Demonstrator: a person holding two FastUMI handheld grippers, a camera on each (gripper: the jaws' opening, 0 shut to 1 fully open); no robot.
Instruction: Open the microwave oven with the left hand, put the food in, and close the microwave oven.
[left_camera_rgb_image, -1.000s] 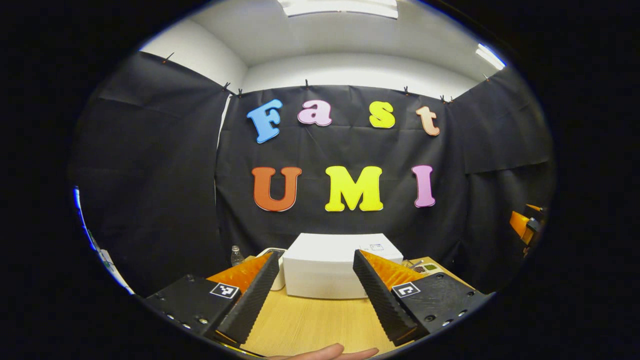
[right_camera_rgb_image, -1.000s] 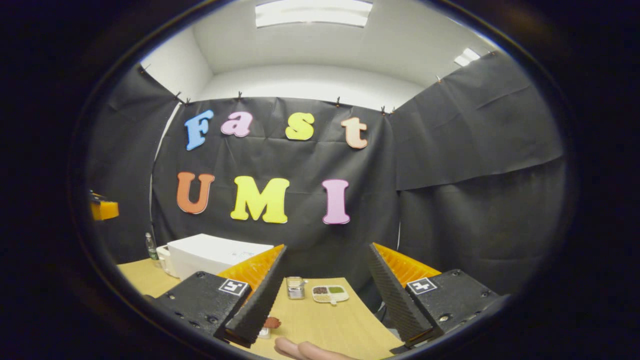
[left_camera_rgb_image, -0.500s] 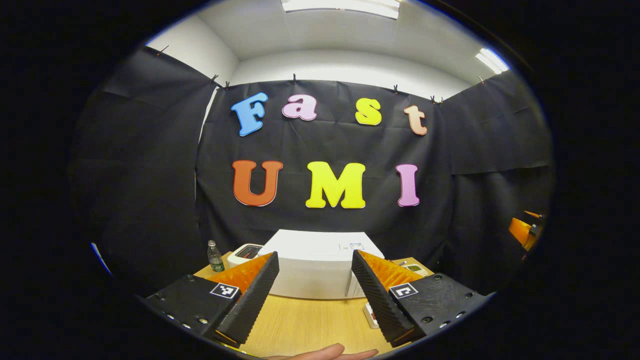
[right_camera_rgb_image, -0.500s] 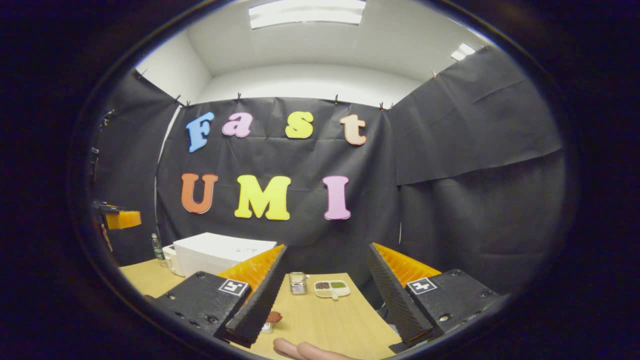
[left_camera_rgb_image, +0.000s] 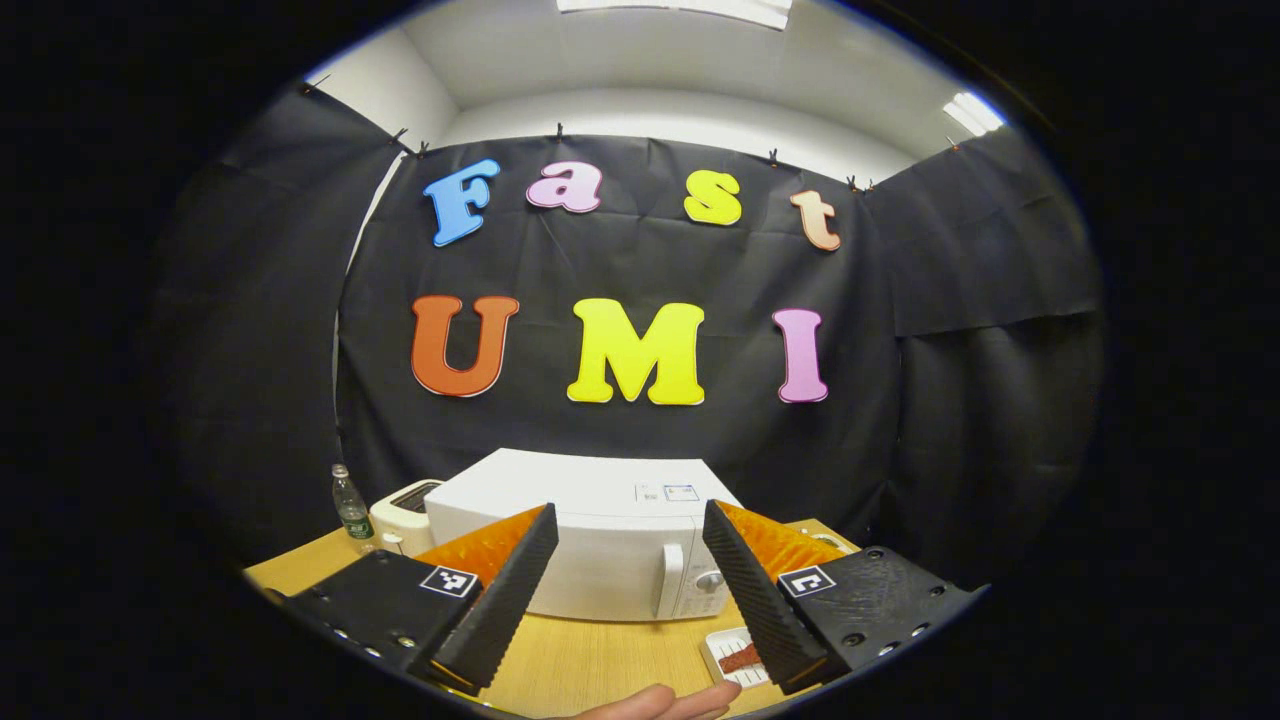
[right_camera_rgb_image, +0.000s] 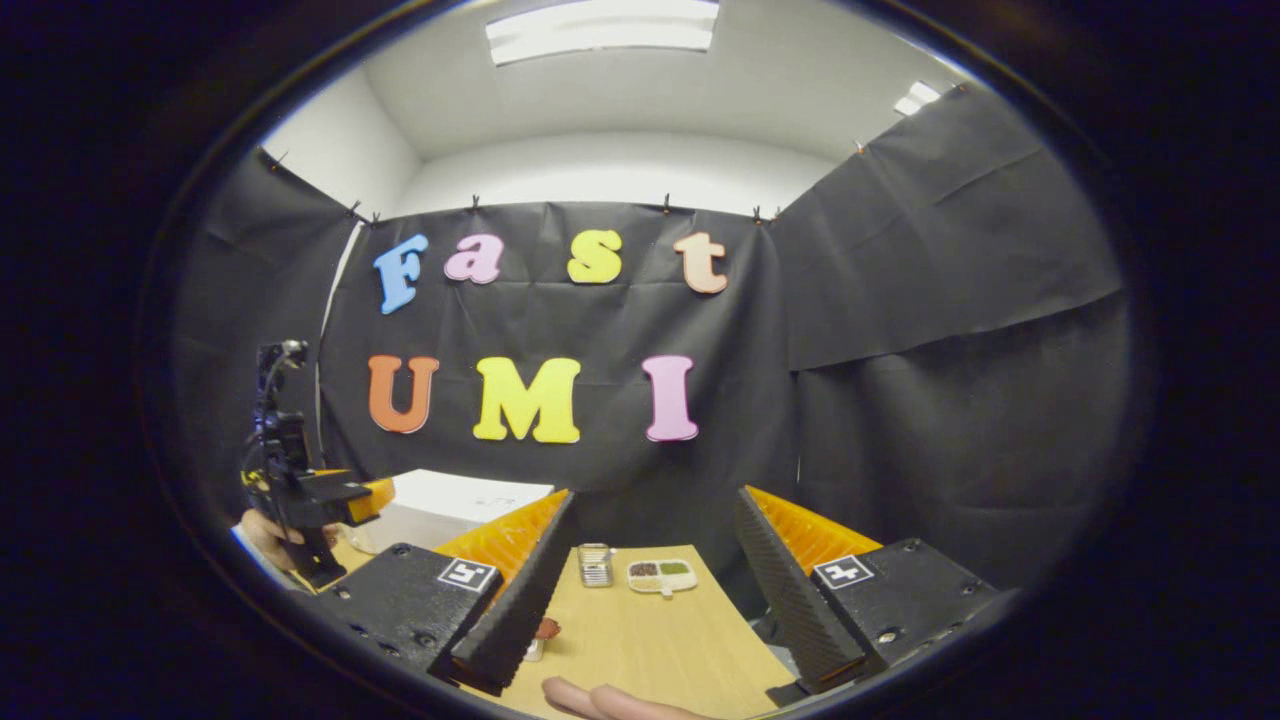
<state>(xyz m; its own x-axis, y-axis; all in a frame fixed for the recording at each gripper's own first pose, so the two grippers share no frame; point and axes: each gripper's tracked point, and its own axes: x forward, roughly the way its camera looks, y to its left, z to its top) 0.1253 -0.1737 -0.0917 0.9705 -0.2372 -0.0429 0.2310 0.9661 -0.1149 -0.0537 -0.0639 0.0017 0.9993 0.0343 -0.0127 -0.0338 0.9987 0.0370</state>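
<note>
The white microwave (left_camera_rgb_image: 590, 540) stands on the wooden table (left_camera_rgb_image: 600, 660) with its door shut, its handle (left_camera_rgb_image: 665, 595) and knobs on the right side. A small white tray of reddish-brown food (left_camera_rgb_image: 735, 655) lies in front of its right corner. My left gripper (left_camera_rgb_image: 628, 507) is open and empty, short of the microwave front. My right gripper (right_camera_rgb_image: 655, 495) is open and empty above the table's right part. In the right gripper view the left gripper (right_camera_rgb_image: 350, 492) is at far left in a hand (right_camera_rgb_image: 260, 535), covering part of the microwave (right_camera_rgb_image: 460, 495).
A white toaster-like appliance (left_camera_rgb_image: 400, 515) and a clear bottle (left_camera_rgb_image: 350, 505) stand left of the microwave. A metal container (right_camera_rgb_image: 595, 565) and a divided dish (right_camera_rgb_image: 660, 575) sit at the table's far right end. A fingertip (left_camera_rgb_image: 660, 700) shows at the bottom edge.
The left gripper has swung so the microwave's front, handle and the food tray came into its view. In the right gripper view it has moved in from the left edge. Both stay open.
</note>
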